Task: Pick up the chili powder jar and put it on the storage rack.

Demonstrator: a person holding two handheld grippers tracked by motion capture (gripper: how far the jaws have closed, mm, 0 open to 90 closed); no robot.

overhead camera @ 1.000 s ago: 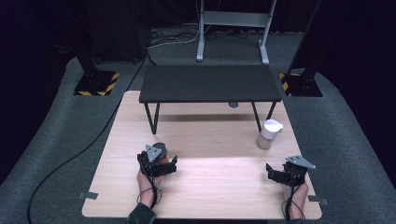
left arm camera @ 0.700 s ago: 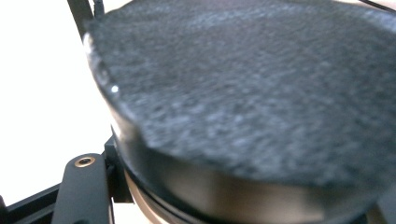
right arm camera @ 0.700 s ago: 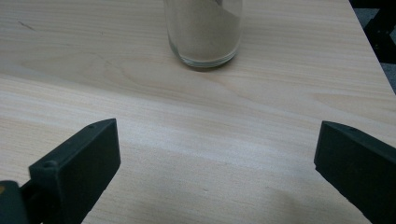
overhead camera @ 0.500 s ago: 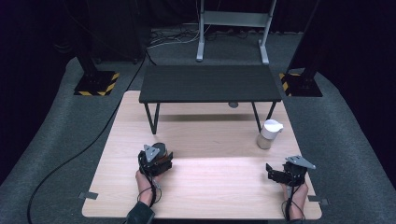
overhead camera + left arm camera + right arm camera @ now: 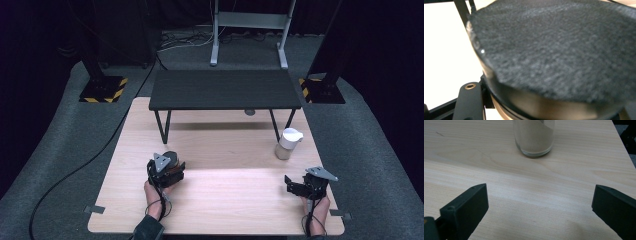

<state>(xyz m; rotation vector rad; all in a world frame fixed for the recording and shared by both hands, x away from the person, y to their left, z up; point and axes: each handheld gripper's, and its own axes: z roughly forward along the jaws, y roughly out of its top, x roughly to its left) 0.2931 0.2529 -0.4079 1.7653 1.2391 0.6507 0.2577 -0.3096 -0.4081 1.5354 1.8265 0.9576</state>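
My left gripper (image 5: 172, 166) is at the table's front left, shut on a dark round disc (image 5: 171, 156). In the left gripper view the disc (image 5: 554, 50) fills the picture up close: a grey felt face, tilted, with a shiny rim below it and one black finger (image 5: 469, 102) beside it. My right gripper (image 5: 295, 184) rests at the front right, open, with bare wood between its jaws (image 5: 539, 205). Ahead of it stands a glass jar (image 5: 288, 144) with a white lid; its pale powder filling shows in the right gripper view (image 5: 535, 135).
A low black bench (image 5: 225, 90) on thin legs spans the back of the wooden table (image 5: 225, 200). Grey carpet surrounds the table. A cable (image 5: 75, 170) runs across the carpet at the left, and black stand bases with yellow stripes (image 5: 102, 90) sit behind.
The left gripper's jaws have come together on the dark disc and the hand has shifted slightly. The right gripper and the jar have stayed put.
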